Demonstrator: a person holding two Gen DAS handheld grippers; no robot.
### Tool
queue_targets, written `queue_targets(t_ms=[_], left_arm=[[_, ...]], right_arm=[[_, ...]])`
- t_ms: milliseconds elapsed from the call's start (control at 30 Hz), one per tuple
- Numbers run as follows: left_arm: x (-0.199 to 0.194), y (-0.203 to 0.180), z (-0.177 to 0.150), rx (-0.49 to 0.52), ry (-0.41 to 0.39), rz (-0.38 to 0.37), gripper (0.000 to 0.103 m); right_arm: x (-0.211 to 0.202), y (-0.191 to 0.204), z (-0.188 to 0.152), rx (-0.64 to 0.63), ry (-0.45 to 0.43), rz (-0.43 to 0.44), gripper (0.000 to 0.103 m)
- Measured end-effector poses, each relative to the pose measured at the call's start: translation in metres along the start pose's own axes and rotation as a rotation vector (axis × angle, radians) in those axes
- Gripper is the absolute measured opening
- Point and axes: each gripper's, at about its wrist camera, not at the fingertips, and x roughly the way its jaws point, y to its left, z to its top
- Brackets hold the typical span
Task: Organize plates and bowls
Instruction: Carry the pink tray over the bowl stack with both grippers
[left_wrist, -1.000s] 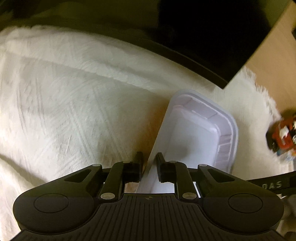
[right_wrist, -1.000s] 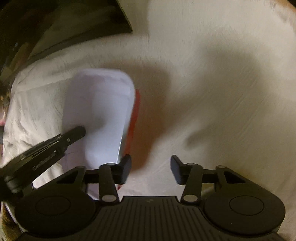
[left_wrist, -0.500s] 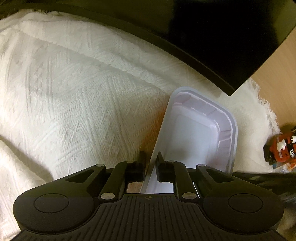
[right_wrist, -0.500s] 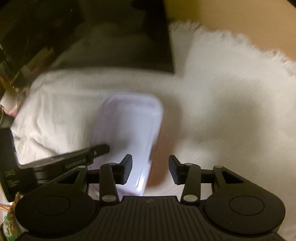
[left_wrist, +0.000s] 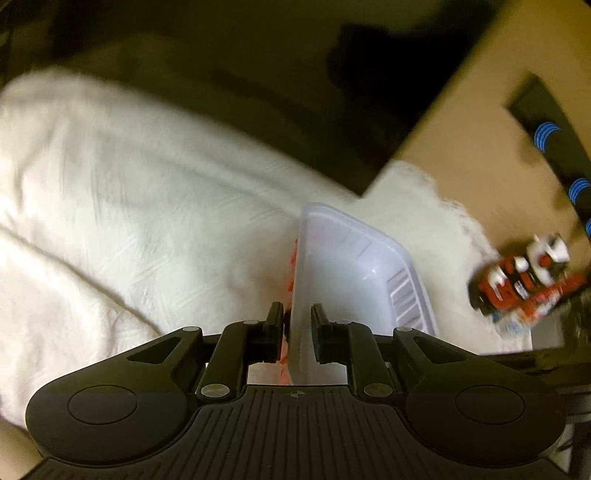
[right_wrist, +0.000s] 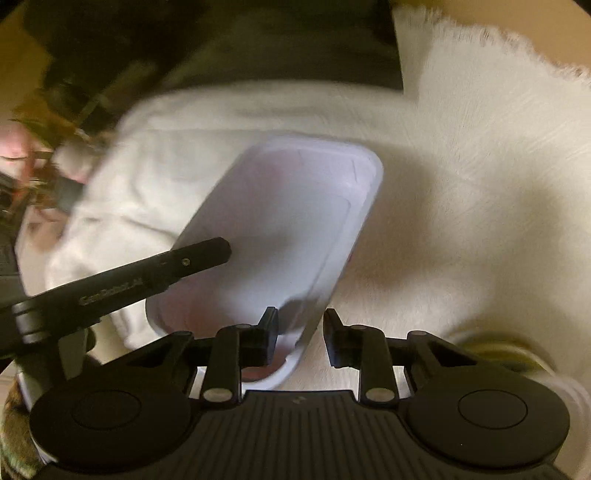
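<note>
A white rectangular plastic tray-like bowl (left_wrist: 354, 273) with a red underside is held tilted above a white cloth. My left gripper (left_wrist: 297, 325) is shut on its left rim. The same bowl shows in the right wrist view (right_wrist: 280, 229), with the left gripper's finger (right_wrist: 177, 266) reaching in from the left. My right gripper (right_wrist: 300, 332) is open, its jaws either side of the bowl's near right rim without closing on it.
A white textured cloth (left_wrist: 129, 221) covers the table. A dark panel (left_wrist: 258, 74) stands behind it. A red and white package (left_wrist: 524, 280) lies at the right. A tan wooden surface (left_wrist: 480, 129) is beyond the fringed cloth edge (right_wrist: 517, 40).
The right gripper has moved left and closer, so the bowl's rim now lies between its open jaws. The left gripper has kept its hold and swung, bringing the red package into view.
</note>
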Motion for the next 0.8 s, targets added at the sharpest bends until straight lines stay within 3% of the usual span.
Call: queue_targets(t_ms=[100,200,300,400,567,800], left_arm=[[-0.022,-0.045,-0.006,0.096,-0.015,0.009,0.018],[-0.03,-0.081,-0.012,0.15,-0.014,-0.038,0.018],[-0.028,-0.109,-0.022,0.208,0.013,-0.074,0.018],[-0.004,-0.132,-0.037,0.236,0.089,-0.095,0.018],[0.04,-0.153,-0.071,0.279,0.207,-0.083,0.016],[0.037,-0.161,-0.09,0.327,0.204,-0.051,0.016]], right_arm=[[-0.048,-0.004,-0.018,-0.036,-0.069,0.012,0.026],[-0.089,-0.012,-0.042,-0.079,-0.142,-0.028,0.026],[-0.118,-0.027,-0.063,-0.073,-0.187,-0.054,0.026],[-0.134,-0.051,-0.08,-0.045,-0.213,-0.068,0.026],[-0.119,-0.096,-0.102,0.017,-0.195,-0.123,0.026],[-0.098,-0.125,-0.129,0.057,-0.119,-0.134,0.026]])
